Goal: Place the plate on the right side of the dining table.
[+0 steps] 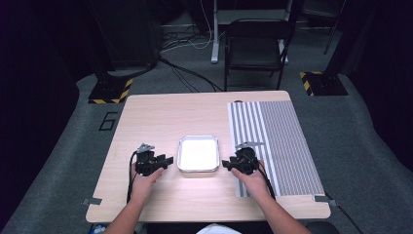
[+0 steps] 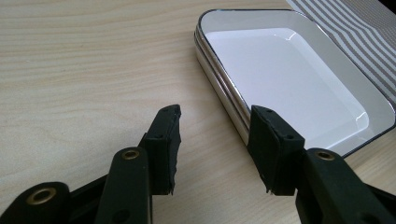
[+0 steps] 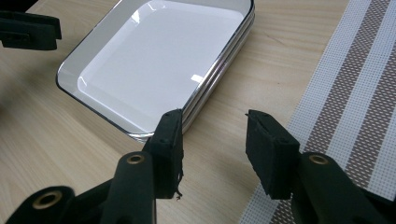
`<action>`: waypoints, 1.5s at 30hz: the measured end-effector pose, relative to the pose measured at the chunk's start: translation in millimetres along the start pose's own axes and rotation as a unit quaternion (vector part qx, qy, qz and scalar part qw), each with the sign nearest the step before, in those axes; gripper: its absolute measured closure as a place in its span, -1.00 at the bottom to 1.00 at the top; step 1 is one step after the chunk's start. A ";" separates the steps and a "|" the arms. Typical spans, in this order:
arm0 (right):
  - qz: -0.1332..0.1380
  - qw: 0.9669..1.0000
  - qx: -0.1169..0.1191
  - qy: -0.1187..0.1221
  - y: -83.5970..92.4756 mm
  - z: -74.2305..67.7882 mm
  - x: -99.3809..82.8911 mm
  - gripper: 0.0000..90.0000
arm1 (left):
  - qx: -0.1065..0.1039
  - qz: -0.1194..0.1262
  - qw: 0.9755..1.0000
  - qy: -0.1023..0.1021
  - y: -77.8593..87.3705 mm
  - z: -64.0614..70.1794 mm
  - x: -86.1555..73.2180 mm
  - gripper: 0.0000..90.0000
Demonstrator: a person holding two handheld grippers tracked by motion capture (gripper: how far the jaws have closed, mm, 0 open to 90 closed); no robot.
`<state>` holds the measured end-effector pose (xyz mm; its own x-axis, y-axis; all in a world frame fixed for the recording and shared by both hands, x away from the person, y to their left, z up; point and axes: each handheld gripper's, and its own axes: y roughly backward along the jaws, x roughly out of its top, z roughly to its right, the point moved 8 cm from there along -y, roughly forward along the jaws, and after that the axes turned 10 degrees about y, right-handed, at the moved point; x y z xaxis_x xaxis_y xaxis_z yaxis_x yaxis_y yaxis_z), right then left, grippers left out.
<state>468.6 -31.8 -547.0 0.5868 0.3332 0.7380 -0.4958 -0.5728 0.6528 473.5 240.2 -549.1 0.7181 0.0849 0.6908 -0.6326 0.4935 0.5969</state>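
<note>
The shiny tray [image 1: 198, 168] looks stiff and slippery; both tools, left tool [image 1: 167, 160] and right tool [image 1: 227, 164], are half open and empty, so grab its rim.

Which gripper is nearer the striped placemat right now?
The right. The right gripper sits at the striped placemat's near left edge, between it and the white tray. The left gripper is across the tray, over bare table.
</note>
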 end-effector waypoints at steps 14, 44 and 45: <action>0.011 1.000 0.015 -0.015 -4.0 -8.7 9.4 0.16 | -0.017 0.002 1.000 0.014 -0.7 4.8 2.3 0.18; 0.037 0.998 0.030 -0.050 -14.6 -14.9 21.2 0.44 | -0.035 -0.009 0.998 0.052 -7.2 5.8 3.7 0.36; 0.037 0.997 0.035 -0.059 -14.7 -14.7 21.4 0.46 | -0.038 -0.011 0.998 0.052 -7.2 6.3 3.7 0.37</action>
<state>479.0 -5.3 -538.2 0.6235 0.2007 0.7556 -0.4967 -0.6447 0.5811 478.9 231.5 -548.3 0.7601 0.1600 0.6298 -0.5950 0.5609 0.5756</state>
